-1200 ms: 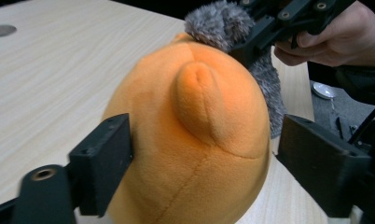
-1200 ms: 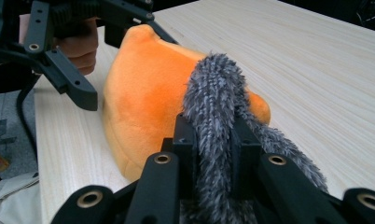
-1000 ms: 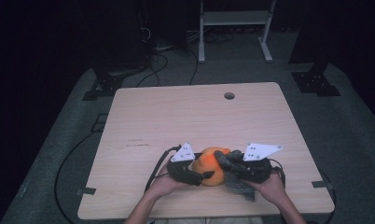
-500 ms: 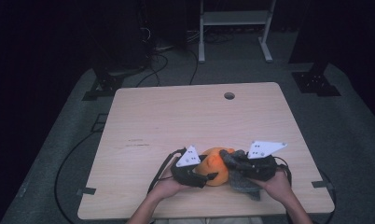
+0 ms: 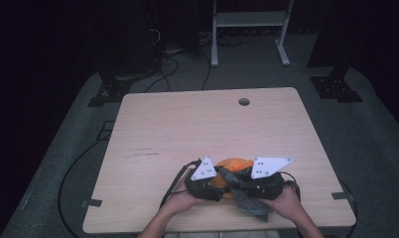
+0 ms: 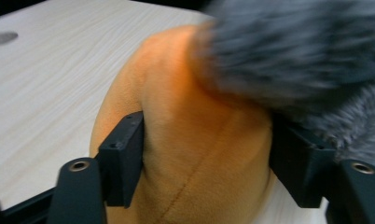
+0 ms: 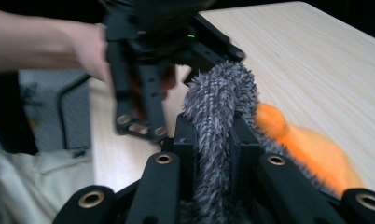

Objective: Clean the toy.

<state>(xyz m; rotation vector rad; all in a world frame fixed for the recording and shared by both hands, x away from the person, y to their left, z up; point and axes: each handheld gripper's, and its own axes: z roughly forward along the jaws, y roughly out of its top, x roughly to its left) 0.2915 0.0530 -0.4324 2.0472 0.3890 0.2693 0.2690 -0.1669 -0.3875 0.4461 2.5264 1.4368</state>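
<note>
Two grippers: both gripped soft goods at the table's six o'clock edge.
Left gripper: jaws had just been closing; they pinched the orange plush, denting its sides.
Right gripper: narrow, clamped on the grey furry cloth.
Progress: by my judgement, both grabs were made; pulling grey from orange, or laying either down, remained.
Orange plush: rounded, velvety, stitched seam.
Grey furry cloth: shaggy, limp, draped over the plush at two o'clock.
Table: pale wood grain, matte; round hole near twelve o'clock.

Soft orange plush toy with a stitched seam, shaggy grey fur cloth, matt black plastic jaws, pale wood-grain counter
</note>
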